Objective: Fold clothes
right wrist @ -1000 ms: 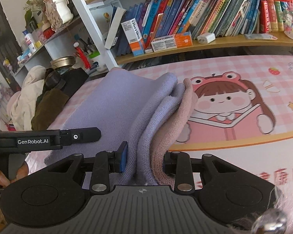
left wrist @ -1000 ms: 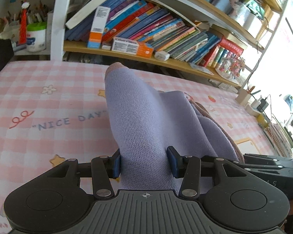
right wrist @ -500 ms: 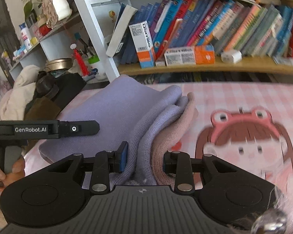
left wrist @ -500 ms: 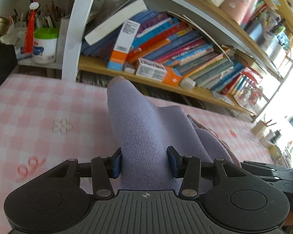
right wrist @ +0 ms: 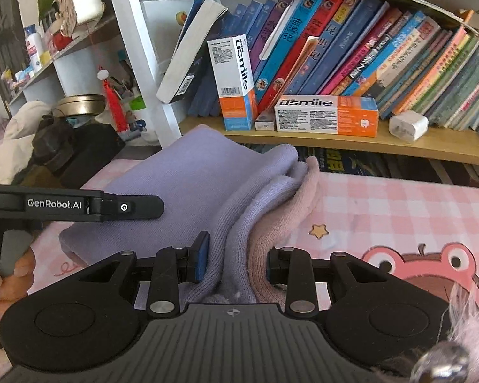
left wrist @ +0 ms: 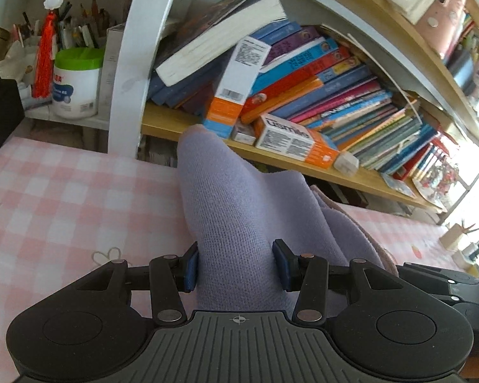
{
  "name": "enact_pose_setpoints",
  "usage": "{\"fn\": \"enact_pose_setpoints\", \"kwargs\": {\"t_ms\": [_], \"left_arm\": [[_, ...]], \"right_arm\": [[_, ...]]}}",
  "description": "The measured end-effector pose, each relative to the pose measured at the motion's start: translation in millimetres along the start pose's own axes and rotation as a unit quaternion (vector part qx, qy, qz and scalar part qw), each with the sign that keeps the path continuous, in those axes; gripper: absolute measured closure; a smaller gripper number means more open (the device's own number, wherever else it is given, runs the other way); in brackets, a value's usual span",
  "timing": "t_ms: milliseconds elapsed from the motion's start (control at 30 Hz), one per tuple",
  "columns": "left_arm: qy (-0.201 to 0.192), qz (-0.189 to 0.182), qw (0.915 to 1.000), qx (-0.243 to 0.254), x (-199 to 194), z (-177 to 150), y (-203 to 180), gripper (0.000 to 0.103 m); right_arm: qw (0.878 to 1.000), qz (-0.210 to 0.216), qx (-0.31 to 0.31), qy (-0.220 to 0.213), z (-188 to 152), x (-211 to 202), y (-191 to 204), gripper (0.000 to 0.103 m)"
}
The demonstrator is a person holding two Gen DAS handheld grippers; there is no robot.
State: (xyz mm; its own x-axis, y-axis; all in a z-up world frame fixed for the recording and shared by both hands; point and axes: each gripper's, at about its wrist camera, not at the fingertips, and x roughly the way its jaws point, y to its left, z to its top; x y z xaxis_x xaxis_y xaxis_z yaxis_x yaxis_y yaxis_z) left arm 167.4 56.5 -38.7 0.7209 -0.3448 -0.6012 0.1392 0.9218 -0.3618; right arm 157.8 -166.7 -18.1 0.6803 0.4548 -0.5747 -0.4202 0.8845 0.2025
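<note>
A folded lilac knit garment (left wrist: 239, 217) with pink trim hangs between both grippers above the pink checked tablecloth (left wrist: 64, 198). My left gripper (left wrist: 236, 266) is shut on one end of it. My right gripper (right wrist: 236, 260) is shut on the other end, where lilac folds (right wrist: 194, 185) and a pink edge (right wrist: 281, 220) bunch together. The left gripper's body (right wrist: 73, 206) shows at the left of the right wrist view, close beside the garment.
A wooden bookshelf (left wrist: 303, 162) packed with books and orange boxes (right wrist: 325, 113) stands close ahead. A white shelf post (left wrist: 134, 73) rises at the left. A dark bag and clothes (right wrist: 64, 153) pile up at the far left. The cloth has a cartoon print (right wrist: 431, 265).
Both grippers have carried the garment forward toward the bookshelf; the shelf and books now loom much larger. The grip on the garment is unchanged.
</note>
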Motion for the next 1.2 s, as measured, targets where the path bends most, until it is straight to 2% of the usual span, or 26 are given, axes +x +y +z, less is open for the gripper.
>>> {"fn": "enact_pose_setpoints", "kwargs": {"t_ms": [133, 300, 467, 500, 533, 667, 733, 933, 1067, 1200], "left_arm": [[0.019, 0.011, 0.9997, -0.008, 12.4, -4.5, 14.1, 0.058], [0.029, 0.015, 0.9991, -0.028, 19.7, -7.0, 25.0, 0.052], [0.013, 0.047, 0.9988, 0.001, 15.4, -9.2, 16.6, 0.041], [0.009, 0.056, 0.9983, 0.009, 12.6, -8.8, 14.2, 0.038], [0.004, 0.064, 0.9978, 0.013, 9.0, -8.2, 12.5, 0.035], [-0.023, 0.083, 0.9961, 0.019, -14.0, -9.7, 3.4, 0.030], [-0.036, 0.088, 0.9951, 0.025, -27.8, -15.5, -5.5, 0.022], [-0.040, 0.108, 0.9900, 0.081, -54.4, -40.0, -42.2, 0.012], [-0.029, 0.118, 0.9867, 0.108, -59.5, -53.0, -55.5, 0.011], [-0.027, 0.131, 0.9851, 0.109, -68.1, -61.9, -59.1, 0.011]], "right_arm": [[1.000, 0.005, 0.002, 0.014, -2.2, 17.6, -3.4, 0.073], [0.997, 0.020, 0.066, 0.021, -8.8, 27.1, -23.4, 0.068], [0.998, 0.006, 0.056, 0.023, -8.5, 25.1, -21.8, 0.049], [0.998, -0.001, 0.052, 0.023, -7.4, 23.1, -20.5, 0.036], [0.999, -0.008, 0.050, 0.020, -6.5, 19.1, -19.7, 0.028], [0.998, -0.036, 0.049, -0.001, -5.0, -1.6, -17.4, 0.018], [0.997, -0.055, 0.044, -0.010, -6.4, -14.1, -14.3, 0.016], [0.995, -0.101, 0.007, -0.026, -21.4, -49.2, 0.2, 0.010], [0.993, -0.115, -0.005, -0.013, -35.0, -59.8, 9.9, 0.008], [0.992, -0.130, -0.001, -0.002, -45.4, -67.2, 18.5, 0.006]]}}
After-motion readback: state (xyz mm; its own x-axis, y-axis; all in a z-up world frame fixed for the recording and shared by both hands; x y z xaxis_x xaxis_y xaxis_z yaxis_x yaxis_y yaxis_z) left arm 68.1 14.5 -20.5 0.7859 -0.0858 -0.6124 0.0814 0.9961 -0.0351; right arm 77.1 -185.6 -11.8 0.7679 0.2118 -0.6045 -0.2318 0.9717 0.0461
